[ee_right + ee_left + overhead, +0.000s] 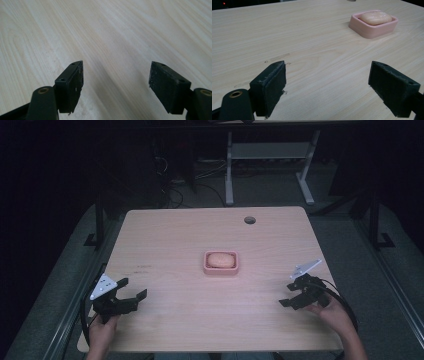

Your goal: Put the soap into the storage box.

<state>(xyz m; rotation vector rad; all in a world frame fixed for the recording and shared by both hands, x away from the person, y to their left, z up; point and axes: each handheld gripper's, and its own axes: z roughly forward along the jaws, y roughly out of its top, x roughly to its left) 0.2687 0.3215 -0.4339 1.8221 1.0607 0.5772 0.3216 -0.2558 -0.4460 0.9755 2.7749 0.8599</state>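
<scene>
A pink soap dish (221,269) sits near the middle of the wooden table, with a pale peach bar of soap (221,259) lying in it. The left gripper view has the dish (372,31) and soap (375,17) at its upper right. My left gripper (132,289) is at the table's front left, open, its jaws pointing right toward the dish; nothing lies between them (328,83). At the front right, my right gripper (288,294) stands open over bare wood (116,81), well clear of the dish.
The table (165,235) has a round cable hole (249,220) at its back right. A white desk frame (270,155) and cables stand on the dark floor behind. Metal rails (395,280) run along both sides of the table.
</scene>
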